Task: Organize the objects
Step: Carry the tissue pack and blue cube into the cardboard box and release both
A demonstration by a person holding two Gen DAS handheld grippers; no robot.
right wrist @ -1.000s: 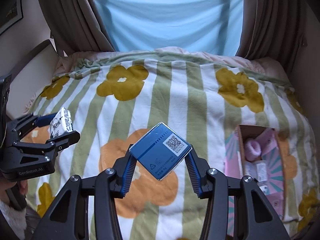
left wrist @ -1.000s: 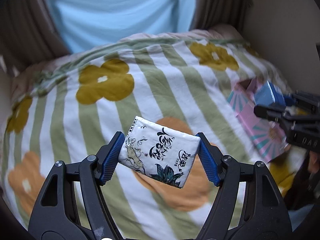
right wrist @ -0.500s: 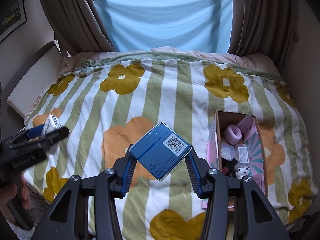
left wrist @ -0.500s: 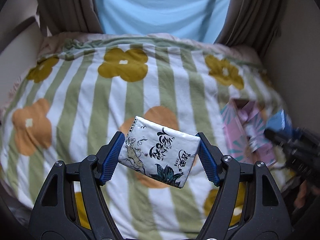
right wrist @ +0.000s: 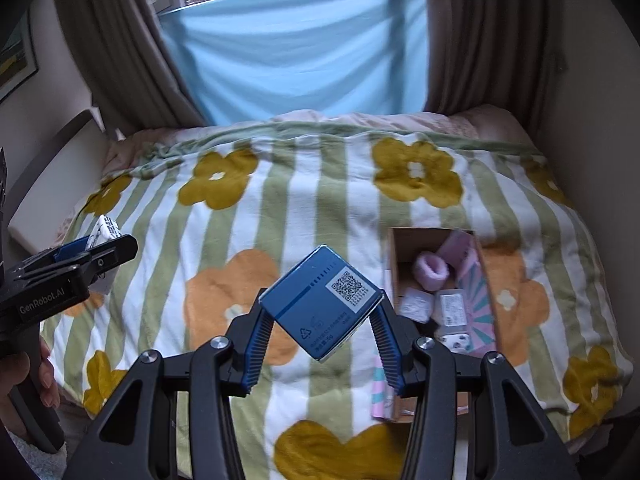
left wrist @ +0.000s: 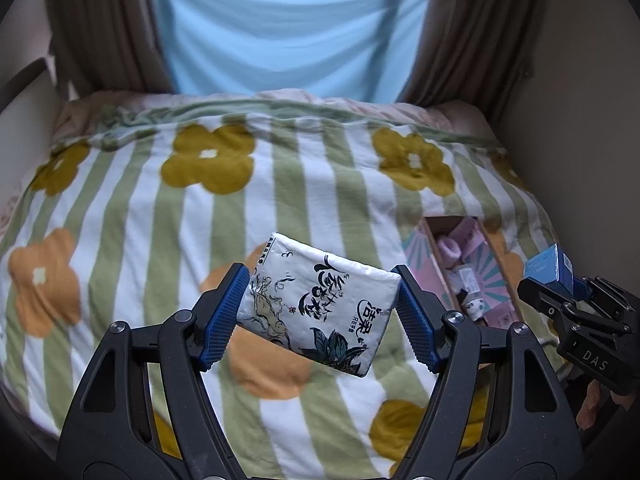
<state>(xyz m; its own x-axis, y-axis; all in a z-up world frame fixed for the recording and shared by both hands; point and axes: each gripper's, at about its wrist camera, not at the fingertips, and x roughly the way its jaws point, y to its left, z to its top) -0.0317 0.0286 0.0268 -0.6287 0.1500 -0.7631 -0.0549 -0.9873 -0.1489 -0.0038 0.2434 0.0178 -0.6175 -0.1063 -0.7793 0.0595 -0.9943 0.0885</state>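
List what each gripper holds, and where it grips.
Left gripper: white tissue pack, clamped at its short ends. Right gripper: blue box, pinched across two opposite corners.

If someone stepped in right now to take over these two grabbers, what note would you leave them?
Left tool: shut on the white tissue pack, held in the air above the flowered blanket.
Right tool: shut on the blue box, also held above the blanket.
The open cardboard box lies on the bed's right side, with a pink sock roll and a few small white packets already inside.
Done: both items are picked up.
Left: probably carry each to the cardboard box and let go there, one at a time, since space inside looks tight.
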